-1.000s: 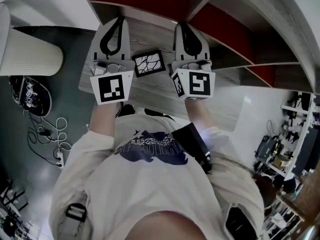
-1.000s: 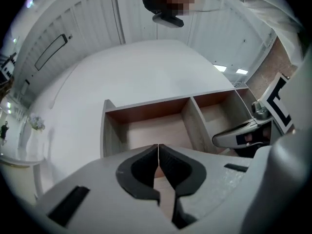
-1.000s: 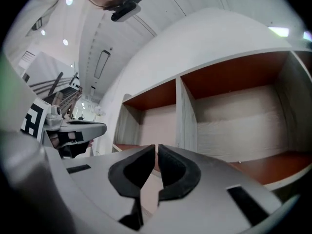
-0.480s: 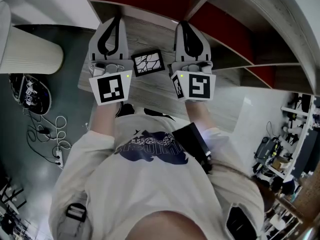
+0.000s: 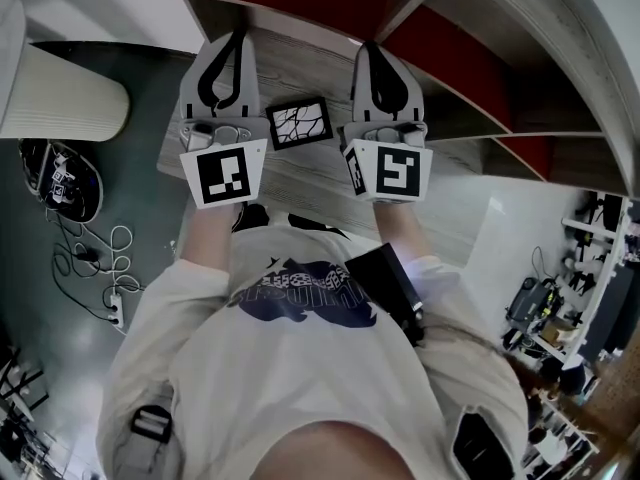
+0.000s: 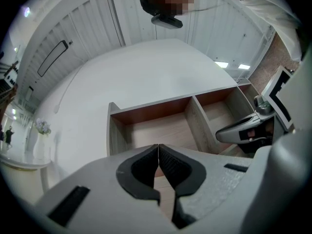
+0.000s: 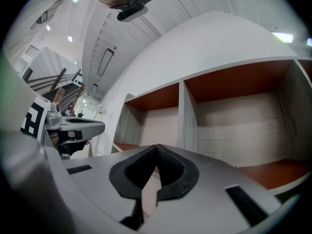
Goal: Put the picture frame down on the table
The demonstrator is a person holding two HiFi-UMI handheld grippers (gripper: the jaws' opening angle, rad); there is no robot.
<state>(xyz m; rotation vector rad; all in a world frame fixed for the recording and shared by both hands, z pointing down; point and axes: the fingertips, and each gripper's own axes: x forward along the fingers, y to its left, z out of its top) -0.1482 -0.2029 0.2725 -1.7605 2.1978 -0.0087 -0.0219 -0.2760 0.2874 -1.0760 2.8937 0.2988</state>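
A small black picture frame with a white branching pattern lies flat on the pale wooden table, between my two grippers. The left gripper hovers just left of it, jaws closed tip to tip with nothing held. On the frame's right, the right gripper is likewise shut and empty. In the left gripper view the left gripper points at the shelf unit, and the frame is hidden there. The right gripper also faces the shelves.
A wooden shelf unit with red-brown inner panels stands right behind the table. A white ribbed cylinder sits at the left, with cables and a dark object on the grey floor. Equipment clutters the right side.
Both grippers and the frame stay almost where they were; the view has only drifted slightly.
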